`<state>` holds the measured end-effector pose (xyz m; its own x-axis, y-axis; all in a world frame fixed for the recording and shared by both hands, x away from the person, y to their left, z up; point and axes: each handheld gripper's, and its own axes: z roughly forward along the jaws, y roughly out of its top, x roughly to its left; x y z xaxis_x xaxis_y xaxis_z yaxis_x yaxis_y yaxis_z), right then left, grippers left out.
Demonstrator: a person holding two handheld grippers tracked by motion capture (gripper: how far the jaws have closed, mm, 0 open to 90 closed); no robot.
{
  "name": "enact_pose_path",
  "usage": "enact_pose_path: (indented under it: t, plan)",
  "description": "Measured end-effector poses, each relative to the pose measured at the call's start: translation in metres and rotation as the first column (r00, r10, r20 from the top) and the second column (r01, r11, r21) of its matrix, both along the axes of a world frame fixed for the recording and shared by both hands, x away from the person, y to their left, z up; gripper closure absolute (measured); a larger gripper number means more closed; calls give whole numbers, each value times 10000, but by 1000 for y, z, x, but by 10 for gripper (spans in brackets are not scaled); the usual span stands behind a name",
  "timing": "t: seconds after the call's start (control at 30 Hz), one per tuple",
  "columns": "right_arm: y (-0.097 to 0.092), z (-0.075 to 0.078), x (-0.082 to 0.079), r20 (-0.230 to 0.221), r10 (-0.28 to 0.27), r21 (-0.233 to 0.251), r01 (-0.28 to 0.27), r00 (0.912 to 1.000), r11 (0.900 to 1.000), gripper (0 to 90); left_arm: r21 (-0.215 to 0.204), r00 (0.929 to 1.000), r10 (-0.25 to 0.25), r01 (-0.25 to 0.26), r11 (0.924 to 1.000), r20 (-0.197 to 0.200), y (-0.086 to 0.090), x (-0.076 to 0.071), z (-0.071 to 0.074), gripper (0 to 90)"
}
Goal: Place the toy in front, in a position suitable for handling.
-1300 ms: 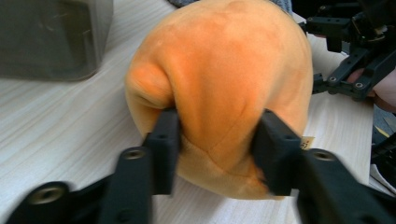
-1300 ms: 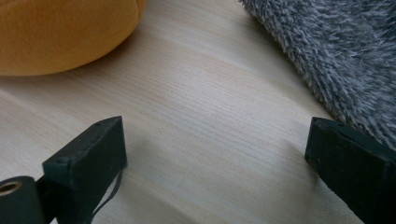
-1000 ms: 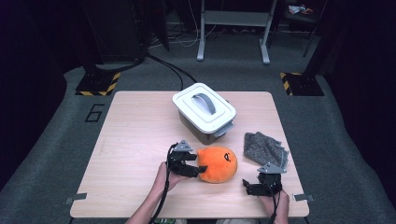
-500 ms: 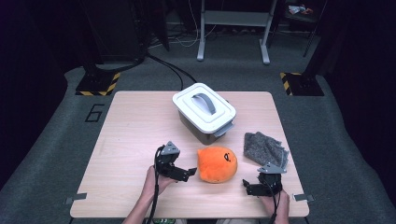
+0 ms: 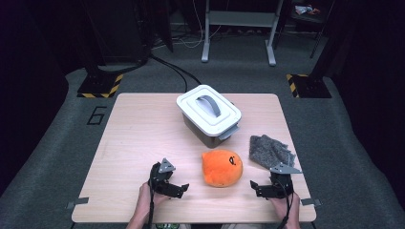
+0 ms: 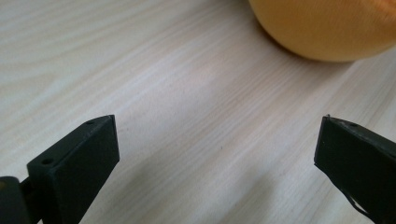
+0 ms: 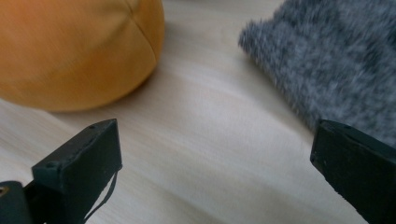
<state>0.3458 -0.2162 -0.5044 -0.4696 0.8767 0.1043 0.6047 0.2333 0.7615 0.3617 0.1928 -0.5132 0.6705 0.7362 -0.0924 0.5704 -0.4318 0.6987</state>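
One orange plush toy (image 5: 222,167) is seen lying on the bench (image 5: 138,138), between the two grippers and touched by neither. From the left gripper (image 5: 177,189) it is found ahead of the jaws and off to their right side; those jaws have just been opening and are now spread wide, with only bare wood between them. From the right gripper (image 5: 258,187) the toy is found ahead and to the left of the jaws, which are spread wide too.

The toy is judged to be soft and light. It would be squashed by a hard squeeze, so it is best taken across its round middle.

A grey fuzzy cloth (image 5: 270,150) lies ahead and to the right of the right jaws. A white lidded box (image 5: 208,115) stands farther off. The bench is smooth pale wood, and the room around it is dark, with grey carpet (image 5: 57,143).
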Motion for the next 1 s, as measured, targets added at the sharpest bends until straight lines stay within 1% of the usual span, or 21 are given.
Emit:
enact_pose_path:
  t: [0.03,0.1,0.13,0.17,0.2,0.23,0.27,0.3,0.33,0.37,0.4,0.43,0.47,0.5,0.53,0.57,0.73,0.77,0.93,0.97,1.0]
  plan:
    - [1,6,1,82,42,0,-42,10000,10000,12,105,10000,33,-33,9999,7,1,0,-2,0]
    - [2,16,4,214,184,6,-185,9996,9998,12,92,9999,134,-134,9999,-42,2,-1,-6,0]
    - [2,22,7,341,258,-15,-258,9991,9997,14,210,9999,155,-155,9997,-16,2,-1,-8,0]
    - [4,32,13,502,340,-114,-334,9982,9994,15,197,9998,207,-207,9996,4,3,-2,-11,0]
    - [5,38,16,522,359,-115,-354,9980,9993,15,197,9998,207,-207,9996,4,3,-2,-11,0]
    - [5,38,16,522,359,-115,-354,9980,9993,15,278,9996,248,-252,9993,151,3,-2,-12,0]
    - [8,47,23,698,475,-119,-468,9964,9988,16,337,9995,251,-257,9991,169,3,-2,-12,0]
    - [9,53,26,752,538,-92,-533,9957,9985,17,342,9992,285,-295,9990,291,3,-3,-13,0]
    - [9,53,26,752,538,-92,-533,9957,9985,17,342,9992,285,-295,9990,291,3,-3,-13,0]
    - [14,62,34,889,680,-267,-658,9937,9975,18,522,9980,335,-363,9980,541,3,-4,-15,0]
    - [14,62,34,889,680,-267,-658,9937,9975,18,522,9980,335,-363,9980,541,3,-4,-15,0]
    - [18,71,41,998,789,-391,-753,9919,9964,22,614,9977,329,-366,9974,600,3,-5,-15,0]
    - [18,71,41,998,789,-391,-753,9919,9964,22,613,9961,396,-445,9971,792,3,-6,-17,0]
    - [23,78,49,959,914,-534,-866,9912,9948,23,700,9957,405,-463,9965,830,2,-7,-18,0]
    - [23,78,49,959,914,-534,-866,9912,9948,23,700,9957,405,-463,9965,830,2,-7,-18,0]
    - [25,81,53,1037,990,-573,-934,9897,9940,23,687,9957,429,-486,9965,824,2,-7,-18,0]
    - [38,93,72,918,1354,-774,-1285,9865,9887,25,669,9955,452,-508,9965,829,2,-8,-18,0]
    - [43,95,79,884,1422,-817,-1351,9859,9875,27,670,9955,450,-506,9965,831,2,-8,-18,0]
    - [53,98,93,725,1597,-799,-1538,9845,9849,29,677,9955,443,-501,9964,836,2,-8,-18,0]
    - [58,99,99,622,1637,-814,-1585,9845,9840,27,678,9955,443,-501,9964,836,2,-8,-18,0]
    - [58,99,99,622,1637,-814,-1585,9845,9840,27,681,9955,443,-500,9964,838,2,-8,-18,0]
